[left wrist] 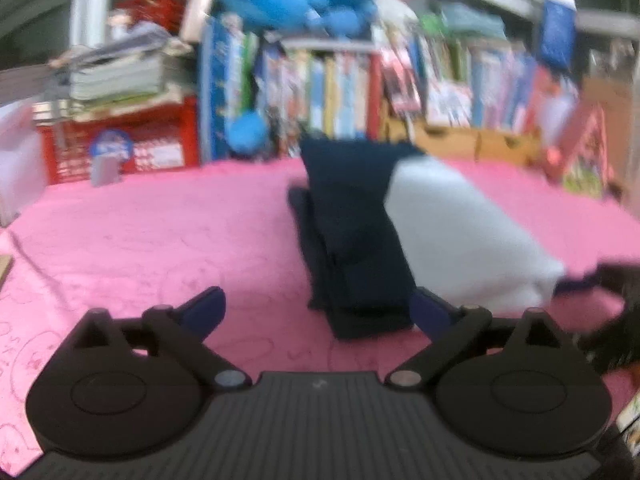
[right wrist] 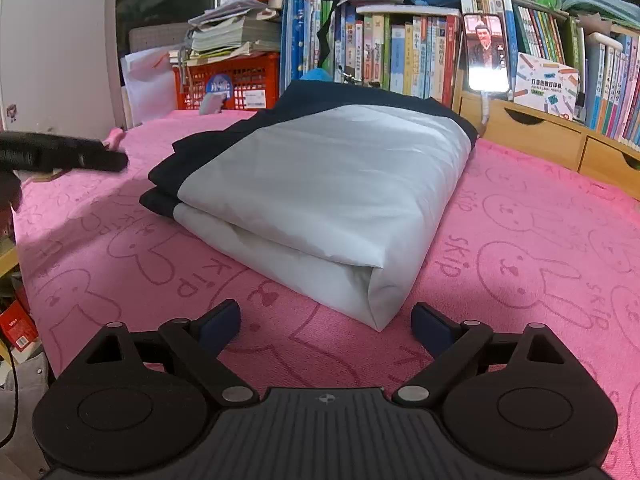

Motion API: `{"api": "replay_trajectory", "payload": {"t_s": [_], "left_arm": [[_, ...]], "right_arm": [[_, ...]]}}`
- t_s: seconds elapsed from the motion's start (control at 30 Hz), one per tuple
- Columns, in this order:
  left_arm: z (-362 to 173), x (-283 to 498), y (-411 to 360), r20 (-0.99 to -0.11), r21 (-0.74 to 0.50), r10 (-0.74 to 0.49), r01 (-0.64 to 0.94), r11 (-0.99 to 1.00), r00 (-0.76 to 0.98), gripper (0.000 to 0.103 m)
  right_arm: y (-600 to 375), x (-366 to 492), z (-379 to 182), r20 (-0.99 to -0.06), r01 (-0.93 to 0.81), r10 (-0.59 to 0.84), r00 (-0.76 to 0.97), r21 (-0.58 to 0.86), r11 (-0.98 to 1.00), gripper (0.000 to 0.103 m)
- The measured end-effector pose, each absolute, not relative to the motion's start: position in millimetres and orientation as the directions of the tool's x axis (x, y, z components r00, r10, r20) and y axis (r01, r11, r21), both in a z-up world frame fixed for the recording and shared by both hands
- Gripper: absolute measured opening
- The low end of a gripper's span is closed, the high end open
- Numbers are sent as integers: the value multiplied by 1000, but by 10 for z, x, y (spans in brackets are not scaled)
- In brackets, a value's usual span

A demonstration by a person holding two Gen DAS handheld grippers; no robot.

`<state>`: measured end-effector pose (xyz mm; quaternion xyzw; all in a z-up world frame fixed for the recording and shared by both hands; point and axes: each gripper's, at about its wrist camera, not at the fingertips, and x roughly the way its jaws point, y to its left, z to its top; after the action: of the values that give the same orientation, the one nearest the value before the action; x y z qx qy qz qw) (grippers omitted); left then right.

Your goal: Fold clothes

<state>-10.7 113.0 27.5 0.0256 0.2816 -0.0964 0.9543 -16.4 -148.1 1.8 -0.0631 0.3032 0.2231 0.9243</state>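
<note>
My right gripper [right wrist: 326, 326] stands with its jaws wide apart and nothing between them, the near corner of the folded garment [right wrist: 320, 196] lying just beyond the fingertips on the pink towel [right wrist: 520, 280] that covers the counter. My left gripper [left wrist: 318, 312] is spread just as wide and empty, hovering at the near end of the garment's dark navy part, left of its white panel. The bundle looks finished and squared, so I judge the main risk is my own: a fingertip snagging the loose white corner as I draw away would pull the top layer open, and the slippery-looking fabric could slide off the navy layers beneath. Farther off, at the far left, a red crate [right wrist: 236, 80] carries a leaning stack of papers and books on top; what lies inside it I cannot tell. At the far right, the wooden drawers [right wrist: 532, 132] are closed.
</note>
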Motion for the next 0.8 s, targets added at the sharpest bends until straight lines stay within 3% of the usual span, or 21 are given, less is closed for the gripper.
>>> {"api": "replay_trajectory", "payload": {"t_s": [0.13, 0.8], "left_arm": [[-11, 89, 1037, -631, 18, -166, 228, 974, 757, 101], [-87, 231, 1044, -600, -1, -198, 247, 969, 775, 103]], "right_arm": [[-1479, -163, 18, -588, -450, 374, 717, 19, 893, 94], [-1485, -131, 11, -596, -455, 380, 707, 29, 890, 99]]}}
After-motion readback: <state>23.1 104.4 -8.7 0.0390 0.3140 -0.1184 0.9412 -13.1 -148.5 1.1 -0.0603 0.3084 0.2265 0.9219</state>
